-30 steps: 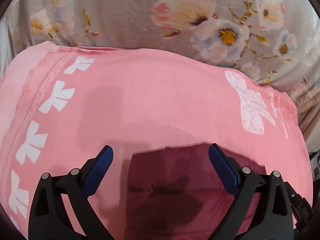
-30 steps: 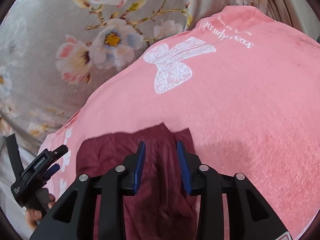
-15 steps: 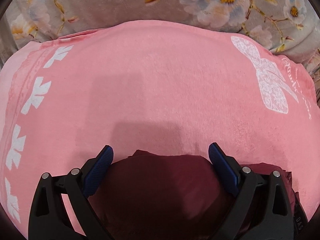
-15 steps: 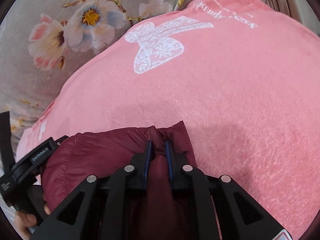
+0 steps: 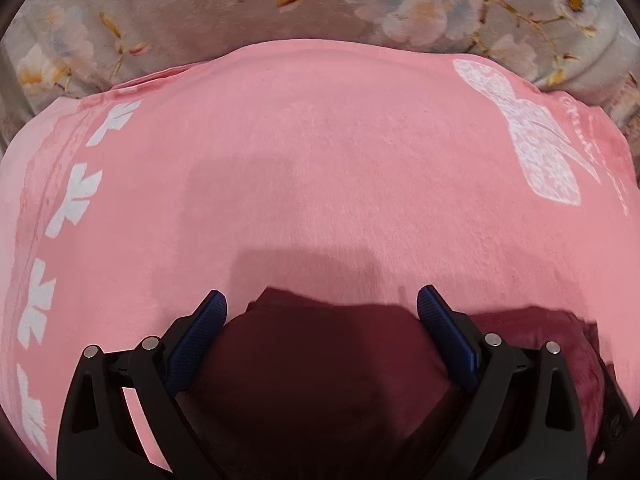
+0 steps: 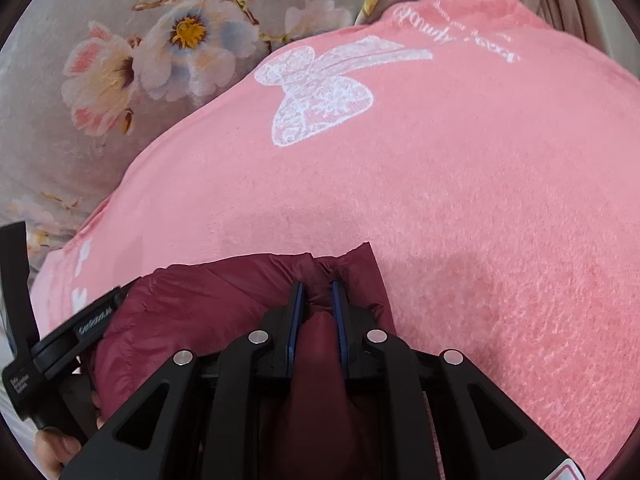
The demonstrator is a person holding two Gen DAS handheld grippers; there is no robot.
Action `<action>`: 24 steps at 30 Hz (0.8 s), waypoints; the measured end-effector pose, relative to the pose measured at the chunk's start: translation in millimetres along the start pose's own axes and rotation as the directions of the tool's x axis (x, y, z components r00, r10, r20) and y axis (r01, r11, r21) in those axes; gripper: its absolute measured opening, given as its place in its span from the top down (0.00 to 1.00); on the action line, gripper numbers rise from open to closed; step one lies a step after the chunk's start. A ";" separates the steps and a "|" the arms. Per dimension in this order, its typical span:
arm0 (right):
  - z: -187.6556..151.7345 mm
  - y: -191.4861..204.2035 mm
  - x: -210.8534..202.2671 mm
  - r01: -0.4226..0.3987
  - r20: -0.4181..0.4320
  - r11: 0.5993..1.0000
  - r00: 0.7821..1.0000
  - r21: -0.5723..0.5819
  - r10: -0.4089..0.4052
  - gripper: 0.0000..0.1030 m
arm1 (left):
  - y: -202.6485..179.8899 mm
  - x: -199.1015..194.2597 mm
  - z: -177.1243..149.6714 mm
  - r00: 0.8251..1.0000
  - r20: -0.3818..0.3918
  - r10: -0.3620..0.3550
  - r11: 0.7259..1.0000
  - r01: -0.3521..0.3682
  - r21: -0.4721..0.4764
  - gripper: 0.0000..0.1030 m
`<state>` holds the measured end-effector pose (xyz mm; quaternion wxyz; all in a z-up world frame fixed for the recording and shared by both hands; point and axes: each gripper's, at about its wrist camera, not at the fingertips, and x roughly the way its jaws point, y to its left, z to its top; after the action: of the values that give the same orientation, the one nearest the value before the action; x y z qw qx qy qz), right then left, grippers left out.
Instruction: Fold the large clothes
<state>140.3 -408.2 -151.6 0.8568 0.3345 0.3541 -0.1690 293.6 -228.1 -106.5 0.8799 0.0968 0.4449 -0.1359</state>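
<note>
A dark maroon puffer garment (image 5: 320, 356) lies on a pink blanket (image 5: 320, 160). My left gripper (image 5: 322, 308) is open, its blue pads spread either side of the garment's near edge, which bulges between them. In the right wrist view my right gripper (image 6: 318, 292) is shut on a pinched fold of the maroon garment (image 6: 208, 300) near its corner. The left gripper's black body (image 6: 60, 344) shows at the lower left there, held by a hand.
The pink blanket (image 6: 460, 200) has a white butterfly print (image 6: 320, 92) and a row of white bows (image 5: 72, 200) along its left border. It lies over a grey floral bedspread (image 5: 240, 8) that fills the far side.
My right gripper closed onto the maroon garment's fold. Both grippers moved back toward the near edge, so less of the garment shows ahead of them. The left gripper stayed open.
</note>
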 end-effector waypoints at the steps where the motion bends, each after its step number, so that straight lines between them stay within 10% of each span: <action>1: -0.6 -0.9 -9.6 -0.012 0.001 1.000 1.000 -0.004 0.012 0.82 | 3.6 -13.1 -3.0 1.000 0.007 -0.022 1.000 0.021 0.013 0.09; 7: -22.4 -13.8 -63.4 -0.084 -0.070 0.991 0.995 -0.102 0.077 0.56 | 19.9 -78.6 -38.0 0.994 0.025 -0.105 0.989 0.102 0.105 0.09; 10: -37.2 -18.9 -64.1 -0.119 -0.102 0.988 0.989 -0.101 0.109 0.60 | 20.4 -78.4 -62.3 0.992 -0.029 -0.124 0.987 0.126 0.101 0.09; 13: -50.4 -17.1 -65.3 -0.124 -0.093 0.986 0.989 -0.113 0.114 0.85 | 18.8 -75.0 -84.1 0.990 -0.057 -0.130 0.988 0.135 0.081 0.09; 24: -66.1 -28.8 -62.8 -0.114 -0.037 0.993 0.993 -0.030 0.113 0.81 | 27.8 -65.7 -102.2 0.989 -0.037 -0.147 0.989 0.147 0.017 0.04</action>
<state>49.0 -379.8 -154.1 0.8640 0.3431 0.3523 -0.1081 188.1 -162.1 -111.8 0.8585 0.0747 0.4649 -0.2030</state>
